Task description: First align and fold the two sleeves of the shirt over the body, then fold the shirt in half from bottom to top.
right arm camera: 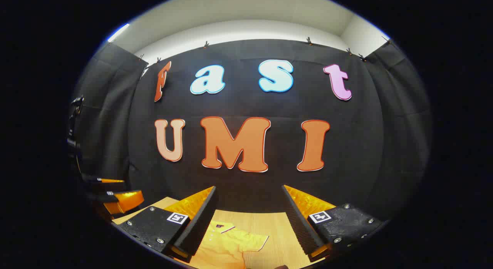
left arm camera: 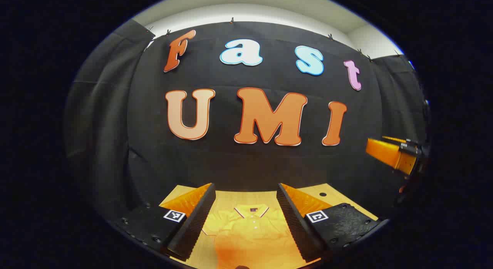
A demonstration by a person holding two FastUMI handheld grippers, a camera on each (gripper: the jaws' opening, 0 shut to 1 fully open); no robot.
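Note:
A yellow polo shirt (left arm camera: 252,234) lies flat on the wooden table (left arm camera: 227,197), collar toward the far wall. In the left gripper view my left gripper (left arm camera: 246,199) hangs open above the shirt's collar and chest, holding nothing. At that view's right edge is the right gripper (left arm camera: 393,153), raised in the air. In the right gripper view my right gripper (right arm camera: 248,201) is open over the table, with the shirt's collar and one short sleeve (right arm camera: 231,242) low between its fingers. The left gripper (right arm camera: 119,199) sits at that view's left edge.
The booth's black cloth wall (left arm camera: 254,161) closes the far side of the table, with cloth curtains at both sides. A small dark hole (left arm camera: 322,194) marks the tabletop at the far right. Bare wood (right arm camera: 277,226) lies to the right of the shirt.

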